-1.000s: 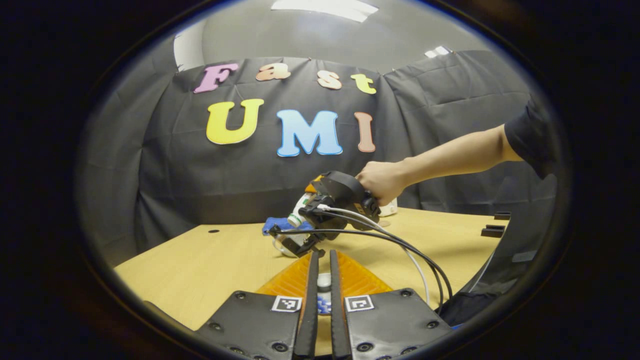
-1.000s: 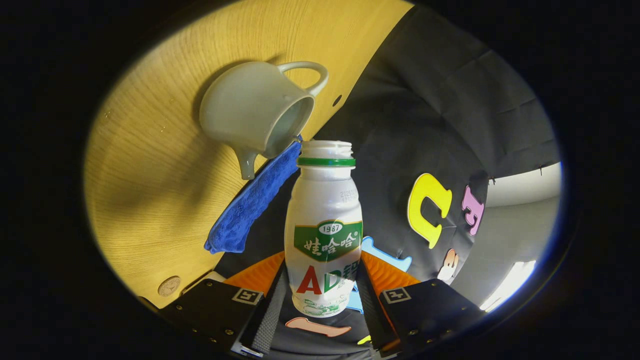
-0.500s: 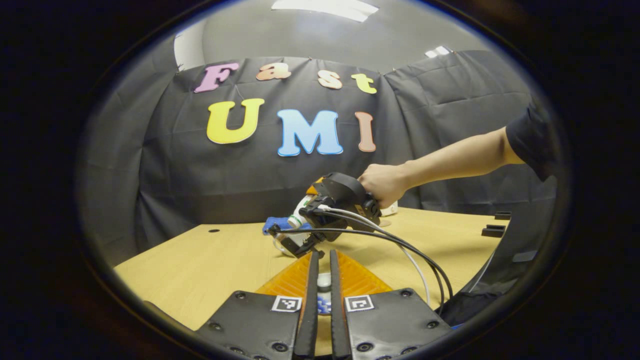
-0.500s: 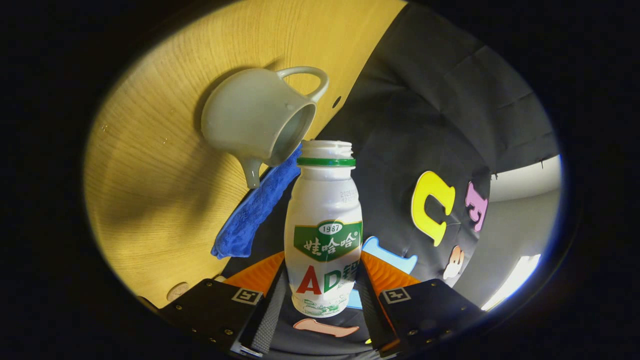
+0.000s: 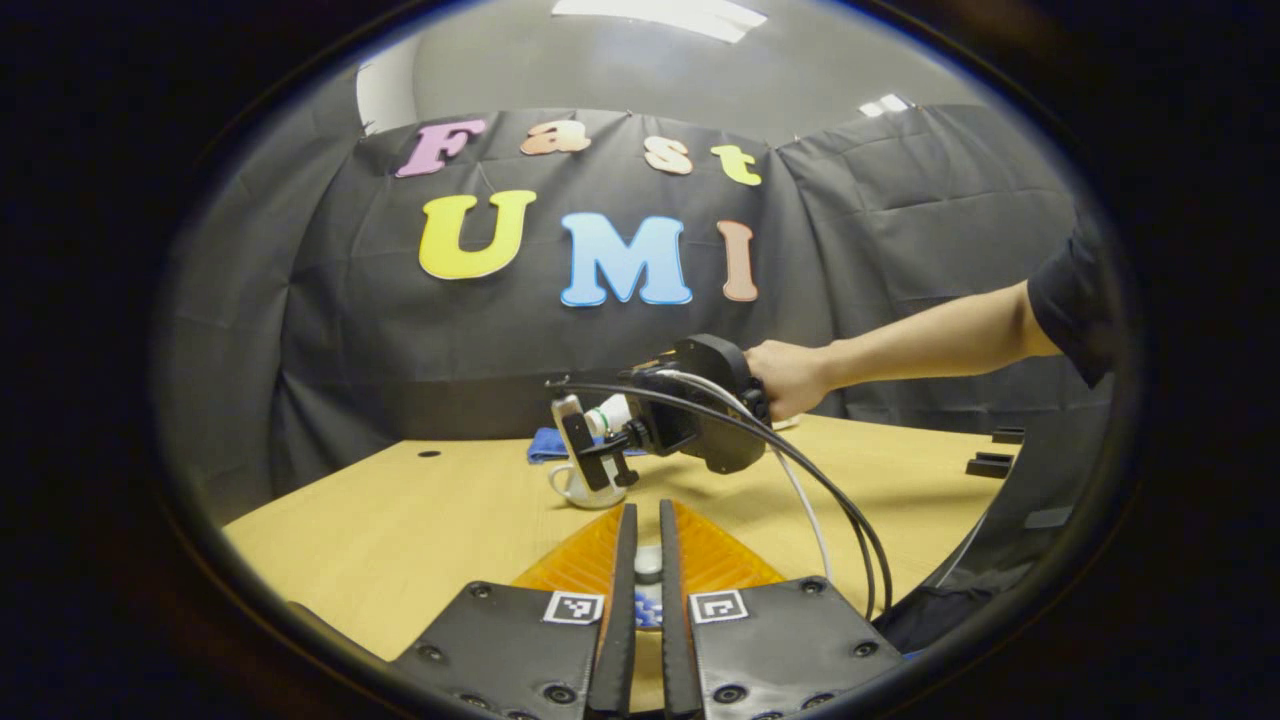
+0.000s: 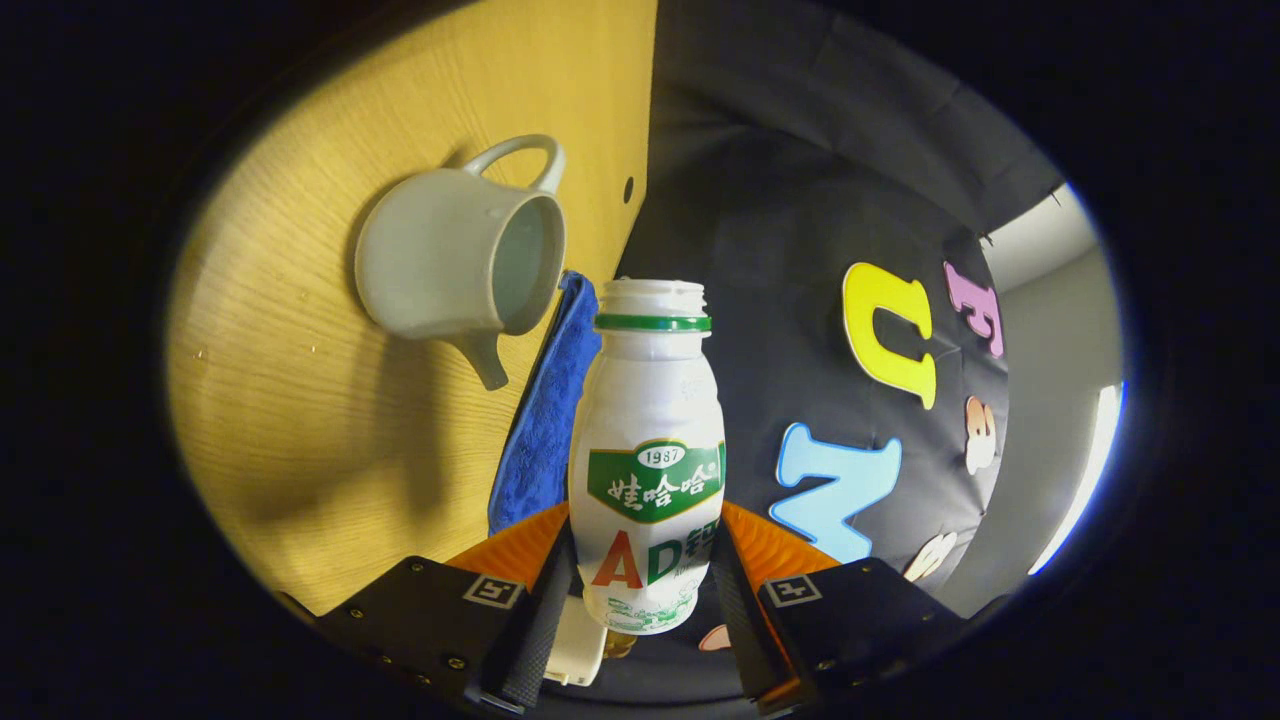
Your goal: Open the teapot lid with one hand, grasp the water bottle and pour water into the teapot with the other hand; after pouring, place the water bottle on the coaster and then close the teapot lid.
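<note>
Wooden desk (image 6: 300,420) under lidless teapot (image 6: 455,265), blue cloth (image 6: 545,410) beside; right claw (image 6: 645,590) pinching tilted water bottle (image 6: 650,440). Left claw (image 5: 640,600) pinching white lid knob (image 5: 648,562).

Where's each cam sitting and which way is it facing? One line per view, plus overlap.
Left gripper view: rides the left gripper, low over the table, facing the booth wall; own jaws nearly closed on the teapot lid; the person's hand holds the right gripper beyond.
Right gripper view: rides the right gripper, rolled sideways, facing the lidless teapot; own jaws grip the water bottle.
Shared: teapot, bottle, blue cloth, table.
</note>
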`<state>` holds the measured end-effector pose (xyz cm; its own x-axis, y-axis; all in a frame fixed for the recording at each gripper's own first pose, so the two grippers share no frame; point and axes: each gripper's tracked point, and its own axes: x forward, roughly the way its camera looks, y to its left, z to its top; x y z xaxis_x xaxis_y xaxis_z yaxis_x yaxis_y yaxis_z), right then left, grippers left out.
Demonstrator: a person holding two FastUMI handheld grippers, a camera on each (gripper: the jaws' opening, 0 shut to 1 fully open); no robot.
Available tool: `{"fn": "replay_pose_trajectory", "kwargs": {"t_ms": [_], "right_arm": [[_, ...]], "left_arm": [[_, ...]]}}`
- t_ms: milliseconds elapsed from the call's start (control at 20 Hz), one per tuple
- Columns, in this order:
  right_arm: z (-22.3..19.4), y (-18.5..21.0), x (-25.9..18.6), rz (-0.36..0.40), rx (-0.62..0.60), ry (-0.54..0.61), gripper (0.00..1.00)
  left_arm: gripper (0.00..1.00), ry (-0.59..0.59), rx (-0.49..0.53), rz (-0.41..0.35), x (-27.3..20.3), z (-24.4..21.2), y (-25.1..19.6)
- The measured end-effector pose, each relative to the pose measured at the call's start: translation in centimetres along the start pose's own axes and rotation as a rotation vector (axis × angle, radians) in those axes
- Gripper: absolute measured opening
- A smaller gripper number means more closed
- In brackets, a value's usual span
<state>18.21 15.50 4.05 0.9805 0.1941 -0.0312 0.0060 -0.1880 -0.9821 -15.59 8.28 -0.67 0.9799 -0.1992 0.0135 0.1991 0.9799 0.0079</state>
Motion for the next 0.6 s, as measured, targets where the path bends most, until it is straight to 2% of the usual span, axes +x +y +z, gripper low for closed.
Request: {"fn": "replay_pose_trajectory", "kwargs": {"t_ms": [200,400,450,550,600], "right_arm": [[-0.2,0.8,-0.6,0.014,0.212,-0.003,0.72],[-0.5,0.7,-1.1,-0.021,0.416,-0.008,0.72],[-0.6,0.5,-1.5,-0.031,0.465,-0.009,0.72],[-0.9,0.2,-2.2,-0.046,0.580,-0.017,0.72],[-1.3,0.0,-2.8,-0.054,0.650,-0.021,0.72]], "left_arm": [[0.22,0.002,-0.016,0.010,0.2,0.0,0.5],[0.17,0.009,-0.035,0.021,0.6,-0.5,0.9],[0.22,0.012,-0.045,0.020,0.7,-0.5,0.9],[0.22,0.011,-0.053,0.027,1.0,-0.6,1.2],[0.18,0.007,-0.052,0.035,1.1,-0.4,1.5]]}}
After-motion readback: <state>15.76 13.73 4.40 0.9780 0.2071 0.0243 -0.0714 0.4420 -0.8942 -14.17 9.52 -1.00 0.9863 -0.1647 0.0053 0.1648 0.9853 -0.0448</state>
